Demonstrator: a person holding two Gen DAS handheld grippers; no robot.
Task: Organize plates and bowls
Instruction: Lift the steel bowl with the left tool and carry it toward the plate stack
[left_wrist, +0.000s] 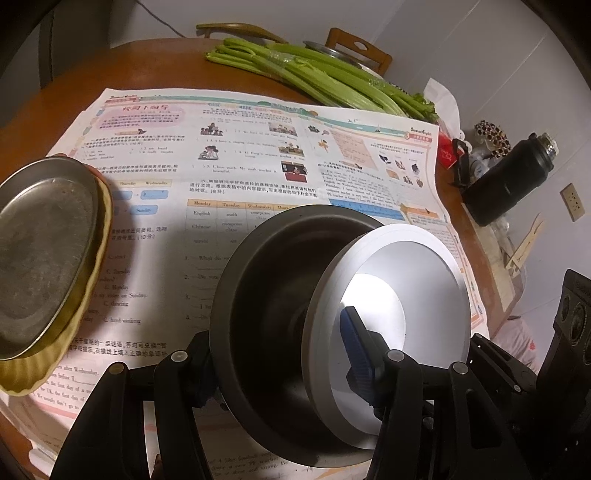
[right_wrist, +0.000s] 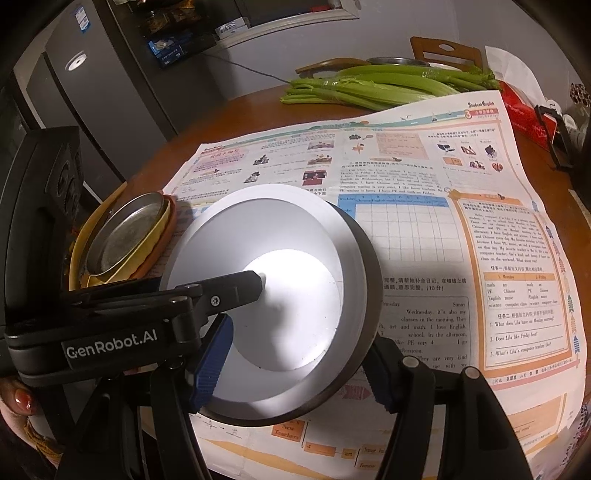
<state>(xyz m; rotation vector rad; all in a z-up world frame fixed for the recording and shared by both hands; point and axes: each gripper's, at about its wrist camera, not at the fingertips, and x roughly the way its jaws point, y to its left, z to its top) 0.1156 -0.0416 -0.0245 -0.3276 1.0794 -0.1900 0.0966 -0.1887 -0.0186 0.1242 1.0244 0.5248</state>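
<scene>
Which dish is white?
The white bowl, nested inside the dark metal bowl. The dishes off to the side are a steel plate and yellow dish.

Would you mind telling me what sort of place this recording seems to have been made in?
Most likely a home dining area or kitchen. A round wooden table is covered with a student newspaper, celery lies at its far side beside a wooden chair, and a refrigerator stands nearby.

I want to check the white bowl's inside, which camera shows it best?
Right wrist view: the white bowl faces the lens, its whole inside visible. Left wrist view shows it tilted, partly hidden by a finger.
</scene>
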